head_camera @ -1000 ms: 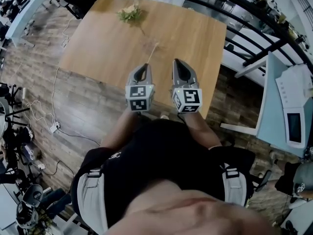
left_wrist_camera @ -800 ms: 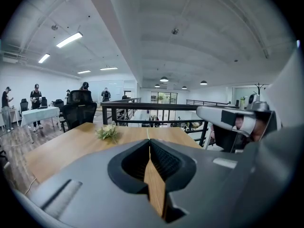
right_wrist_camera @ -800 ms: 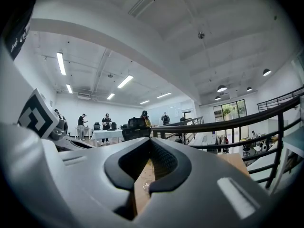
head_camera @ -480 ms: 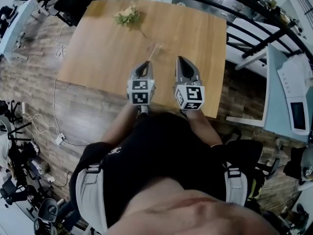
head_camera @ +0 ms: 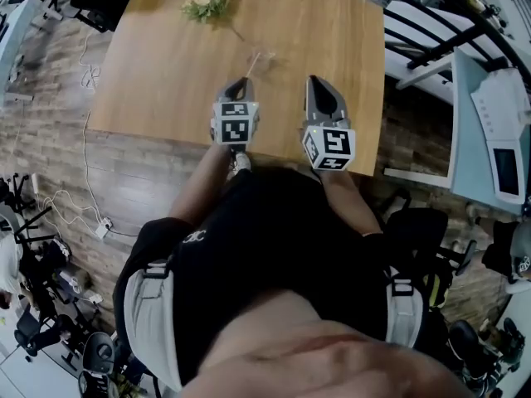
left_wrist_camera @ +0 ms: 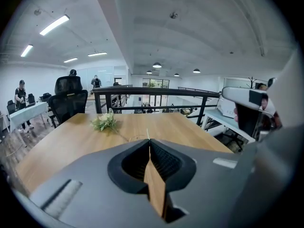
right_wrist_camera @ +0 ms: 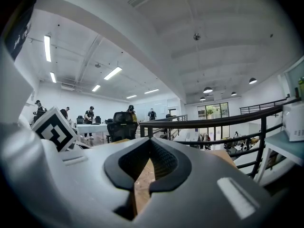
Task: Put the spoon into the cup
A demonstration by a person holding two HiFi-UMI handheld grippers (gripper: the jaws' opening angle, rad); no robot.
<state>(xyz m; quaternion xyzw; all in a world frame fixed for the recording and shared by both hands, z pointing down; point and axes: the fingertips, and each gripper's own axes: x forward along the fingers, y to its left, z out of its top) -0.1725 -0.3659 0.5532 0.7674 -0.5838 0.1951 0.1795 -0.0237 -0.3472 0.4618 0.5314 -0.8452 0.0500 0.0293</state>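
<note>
Left gripper (left_wrist_camera: 149, 141) and right gripper (right_wrist_camera: 150, 141) hung shut, empty, over the table's (head_camera: 166, 73) near edge. Mid-table, the head view showed the spoon (head_camera: 258, 63) as a pale sliver; only the left gripper view hinted a clear cup (left_wrist_camera: 137, 137) there.

Two grippers (head_camera: 240, 83) (head_camera: 316, 81) — one table (head_camera: 158, 81), one sprig (head_camera: 206, 5)

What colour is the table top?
The table is light brown wood; the head view shows it best.

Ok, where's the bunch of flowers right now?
In the head view the bunch of flowers lies near the wooden table's far edge, left of centre, well beyond the left gripper.
</note>
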